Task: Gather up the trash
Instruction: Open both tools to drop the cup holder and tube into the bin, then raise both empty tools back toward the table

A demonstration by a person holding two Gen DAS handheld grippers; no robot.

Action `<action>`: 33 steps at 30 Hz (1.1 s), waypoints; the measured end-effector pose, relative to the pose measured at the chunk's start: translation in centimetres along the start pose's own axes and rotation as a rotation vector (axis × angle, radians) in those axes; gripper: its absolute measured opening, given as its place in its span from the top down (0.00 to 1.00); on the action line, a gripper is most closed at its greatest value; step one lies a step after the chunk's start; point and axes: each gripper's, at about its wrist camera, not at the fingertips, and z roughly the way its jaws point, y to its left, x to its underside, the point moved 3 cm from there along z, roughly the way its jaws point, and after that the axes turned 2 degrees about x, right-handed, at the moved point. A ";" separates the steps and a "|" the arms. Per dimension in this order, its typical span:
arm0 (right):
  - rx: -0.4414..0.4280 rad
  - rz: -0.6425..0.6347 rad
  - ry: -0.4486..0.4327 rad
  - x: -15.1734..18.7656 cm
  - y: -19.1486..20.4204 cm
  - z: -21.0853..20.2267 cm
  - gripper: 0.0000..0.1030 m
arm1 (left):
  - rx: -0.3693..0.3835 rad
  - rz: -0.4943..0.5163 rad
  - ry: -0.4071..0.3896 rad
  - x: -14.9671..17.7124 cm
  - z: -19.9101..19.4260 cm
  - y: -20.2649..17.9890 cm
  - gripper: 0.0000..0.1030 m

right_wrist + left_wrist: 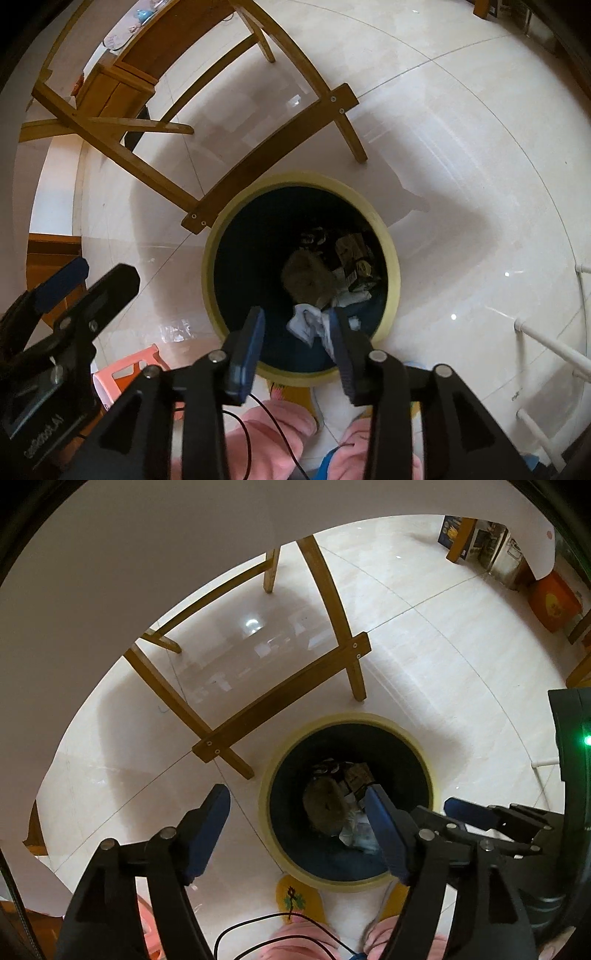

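The only writing is on the black body of the left gripper, at the lower left of the right wrist view; the letters are turned and too small to read. A dark package (356, 260) in the bin has a print that I cannot read.

The floor (461, 166) is glossy cream tile with thin joint lines and bright reflections. Wooden chair legs (273, 162) and a crossbar stand in the upper half of both views. An orange stool (127, 369) is at the lower left of the right wrist view and a white rack (546, 343) at its right edge. Pink trousers (269, 439) and yellow slippers (299, 901) show at the bottom.

The bin (391, 236), round with a pale yellow rim and a dark inside, stands upright on the floor with its mouth facing up to the cameras. It holds a brownish lump (304, 275), packages and paper.

The left gripper (295, 812) stands wide apart with nothing between its fingers, one finger over the floor, one over the bin mouth. The right gripper (297, 326) is about half open above the near rim. A crumpled white tissue (308, 325) is between its fingers and touches the right pad; whether it is held I cannot tell.
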 end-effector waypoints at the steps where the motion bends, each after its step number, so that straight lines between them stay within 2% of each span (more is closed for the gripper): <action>1: 0.003 0.002 -0.002 -0.1 -0.1 0.0 0.61 | -0.003 -0.002 0.003 0.0 0.0 0.1 0.26; 7: -0.015 0.020 -0.021 -0.1 0.3 -1.9 0.61 | 0.000 -0.009 0.006 0.0 -1.7 0.6 0.22; 12: -0.032 0.014 -0.036 0.4 1.7 -5.5 0.61 | 0.012 -0.031 0.003 -0.2 -6.4 1.3 0.22; 16: -0.035 -0.007 -0.052 0.7 3.3 -10.0 0.61 | 0.039 -0.067 -0.024 -1.4 -11.7 2.1 0.22; 26: -0.069 -0.079 -0.128 0.8 7.7 -24.3 0.61 | 0.110 -0.122 -0.109 -4.1 -26.5 3.9 0.22; 30: -0.079 -0.134 -0.177 0.4 9.5 -30.2 0.61 | 0.101 -0.141 -0.169 -5.3 -32.4 5.4 0.22; 33: -0.092 -0.177 -0.229 0.0 10.6 -34.2 0.61 | 0.073 -0.159 -0.207 -6.5 -35.4 6.1 0.22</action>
